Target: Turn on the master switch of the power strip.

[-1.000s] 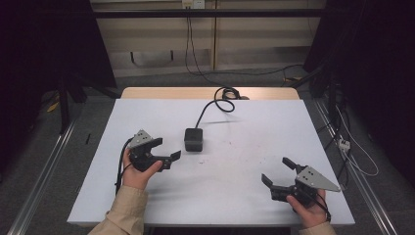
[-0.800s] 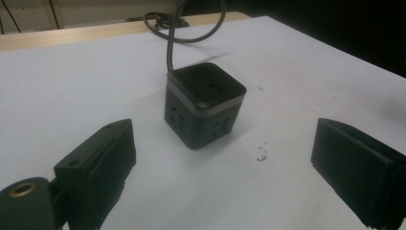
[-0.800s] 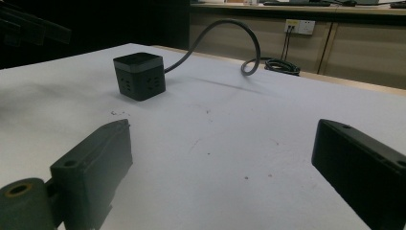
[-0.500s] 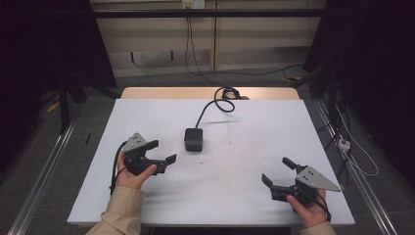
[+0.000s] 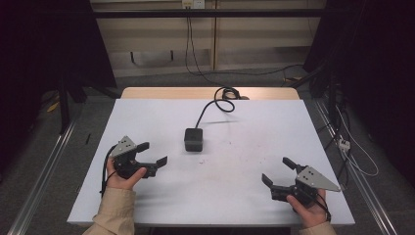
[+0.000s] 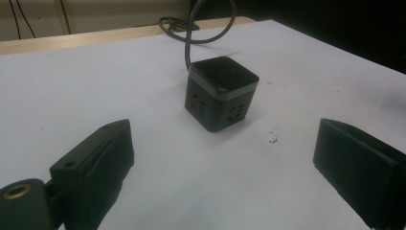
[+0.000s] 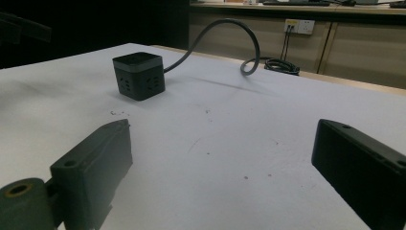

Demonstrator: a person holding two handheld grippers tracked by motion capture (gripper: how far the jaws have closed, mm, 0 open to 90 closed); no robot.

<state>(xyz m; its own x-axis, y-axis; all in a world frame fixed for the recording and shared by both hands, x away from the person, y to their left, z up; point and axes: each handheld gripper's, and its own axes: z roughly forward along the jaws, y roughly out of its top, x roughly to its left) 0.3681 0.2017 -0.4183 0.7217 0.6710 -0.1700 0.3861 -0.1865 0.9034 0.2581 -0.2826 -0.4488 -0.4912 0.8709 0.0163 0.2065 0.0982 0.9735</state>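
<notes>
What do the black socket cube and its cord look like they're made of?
Socket cube: apparently hard moulded plastic, matte black sides with cut socket slots, and a slightly glossier top that catches light. Cord: looks like a rubbery or PVC jacket, dark grey, holding a springy loop above the white table.

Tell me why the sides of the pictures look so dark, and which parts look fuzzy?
High view: light falls on the white table, the room around it is dark. Left gripper view: the black socket cube is fairly sharp, the near jaws are soft and blurred. Right gripper view: the cube's cable casts a faint shadow on the tabletop.
</notes>
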